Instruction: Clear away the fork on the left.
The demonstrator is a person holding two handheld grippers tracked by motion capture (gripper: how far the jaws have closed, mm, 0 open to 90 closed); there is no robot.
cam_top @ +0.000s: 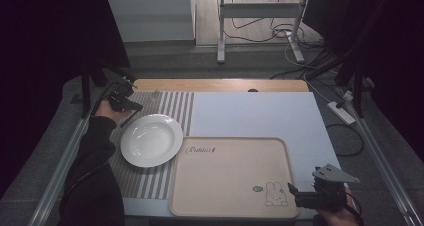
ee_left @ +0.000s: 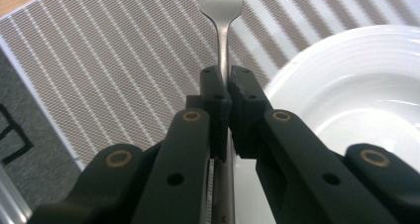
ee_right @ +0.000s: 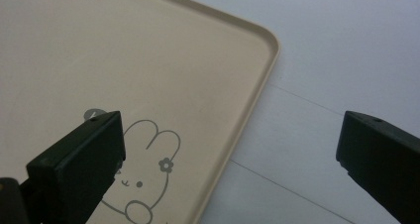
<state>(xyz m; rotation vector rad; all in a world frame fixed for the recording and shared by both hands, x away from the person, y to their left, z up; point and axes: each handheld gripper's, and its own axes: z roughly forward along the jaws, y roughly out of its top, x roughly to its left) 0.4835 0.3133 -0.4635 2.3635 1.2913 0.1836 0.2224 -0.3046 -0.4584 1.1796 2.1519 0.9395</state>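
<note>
The left claw [ee_left: 225, 92] was clenched on the thin neck of a metal fork [ee_left: 223, 30], its two black jaws pinching the handle from either side, with the fork's head pointing away over a striped placemat [ee_left: 124, 70]. The handle ran back between the jaws and out beneath the claw (its tines were cut off at the top edge of the left gripper view). Just beside the fork lay a white plate [ee_left: 366, 85], round and ribbed at the rim, resting on the same placemat.

From above, the left claw [cam_top: 131, 106] hung at the far left of the table [cam_top: 260, 111], near the plate's [cam_top: 151, 139] far rim, at the end of a dark sleeve [cam_top: 95, 156]; whether the fork touched the mat could not be told.

The right claw [ee_right: 230, 154] stood released, jaws wide apart with nothing between them, poised over the near right corner of a beige tray [ee_right: 148, 60] printed with a rabbit [ee_right: 146, 174]. In the high view the right claw [cam_top: 295, 195] sat at that corner of the tray [cam_top: 230, 171], which lay just beside the plate on the pale table cover, well apart from the fork.
</note>
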